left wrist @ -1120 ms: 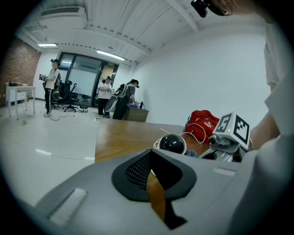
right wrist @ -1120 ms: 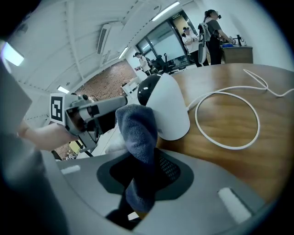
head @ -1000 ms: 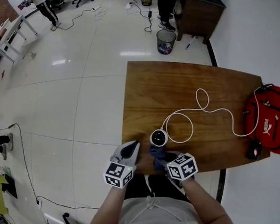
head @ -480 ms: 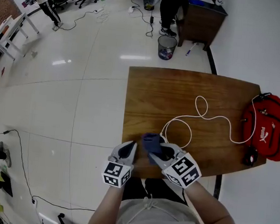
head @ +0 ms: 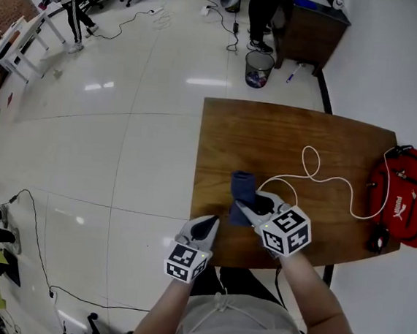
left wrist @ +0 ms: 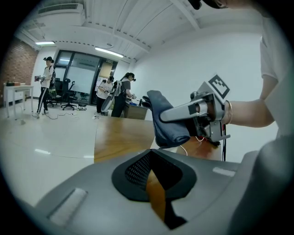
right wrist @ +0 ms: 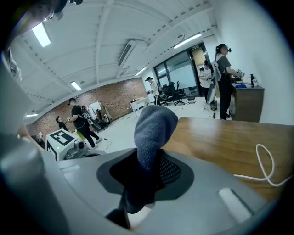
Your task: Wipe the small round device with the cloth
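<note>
Right tool point(head: 255, 202) clamps the blue cloth point(head: 241, 189) above the table point(head: 328, 141). Left tool point(head: 205, 227) is shut, empty, at the near edge. Device not visible, prob. under the cloth where the white cable point(head: 317, 177) ends. Risk: nothing steadies it, so a wipe could shove it or snag the cable. 2 containers: red bag point(head: 404, 196), contents unseen; floor bin point(head: 257, 79), bits inside, unclear.

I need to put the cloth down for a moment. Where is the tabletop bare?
The far strip of the table, beyond the white cable, is bare. So is the near patch between the cable, the right gripper and the small dark object. It is crowded at the right edge by the red bag, and the cable crosses the middle.
</note>
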The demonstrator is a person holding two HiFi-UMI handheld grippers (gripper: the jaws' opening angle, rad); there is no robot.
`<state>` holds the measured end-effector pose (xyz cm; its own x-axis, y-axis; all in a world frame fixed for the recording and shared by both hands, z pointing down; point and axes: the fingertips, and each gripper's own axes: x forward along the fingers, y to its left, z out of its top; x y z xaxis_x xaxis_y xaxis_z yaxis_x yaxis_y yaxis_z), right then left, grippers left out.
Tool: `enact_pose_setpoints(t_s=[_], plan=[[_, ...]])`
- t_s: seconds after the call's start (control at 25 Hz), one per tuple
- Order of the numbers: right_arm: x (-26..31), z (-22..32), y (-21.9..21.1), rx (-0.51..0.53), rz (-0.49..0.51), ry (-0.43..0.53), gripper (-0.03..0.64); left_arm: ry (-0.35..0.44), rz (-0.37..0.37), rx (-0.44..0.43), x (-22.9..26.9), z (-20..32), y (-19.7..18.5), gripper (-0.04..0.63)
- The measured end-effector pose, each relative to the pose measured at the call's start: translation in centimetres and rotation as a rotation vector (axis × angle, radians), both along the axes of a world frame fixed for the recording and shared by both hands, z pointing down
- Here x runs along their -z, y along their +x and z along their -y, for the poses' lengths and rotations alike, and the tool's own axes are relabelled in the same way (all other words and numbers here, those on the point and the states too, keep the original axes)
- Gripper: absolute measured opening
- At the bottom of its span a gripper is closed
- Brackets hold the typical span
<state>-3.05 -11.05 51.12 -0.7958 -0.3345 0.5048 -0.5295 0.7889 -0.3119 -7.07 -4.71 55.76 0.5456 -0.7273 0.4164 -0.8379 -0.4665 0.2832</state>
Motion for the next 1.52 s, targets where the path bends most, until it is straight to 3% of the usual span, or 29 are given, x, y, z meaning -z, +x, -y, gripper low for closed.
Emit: enact_pose_setpoints(t_s=[0.28,0.64,0.92,1.12,1.32,1.44,1.48,1.52], plan=[[0.5,3.3,3.3,-0.215,0.142,-0.123,0.107,-0.003,-0.005,-0.024,0.1,0.6,0.4,0.006],[-1.2,3.2,8.6,-0.283,-0.002,-0.135,0.107,0.013,-0.011,-0.044,0.9,1.9,0.7,0.006],[3.6,5.1,5.4,-0.230,0.145,-0.067,0.107,0.017,-0.004,-0.071,1.1,2.3,1.7,0.006],[0.9,6.4,5.1,-0.241,0.048,-0.034,0.107,0.012,0.002,-0.096,0.8,2.0,2.7,0.006],[-1.5,6.0,8.0,-0.310,0.012,-0.084,0.107,0.010,-0.010,-0.109,0.7,2.0,3.2,0.006],[-2.8,5.1,9.6,-0.332,-0.006,-0.118,0.107,0.072,-0.066,-0.153,2.0,1.7,4.0,0.006],[-3.1,4.8,10.2,-0.342,-0.011,-0.125,0.107,0.100,-0.073,-0.175,2.4,1.6,4.4,0.020],[-3.3,4.6,10.8,-0.352,-0.016,-0.131,0.107,0.121,-0.068,-0.194,2.7,1.7,4.9,0.088]])
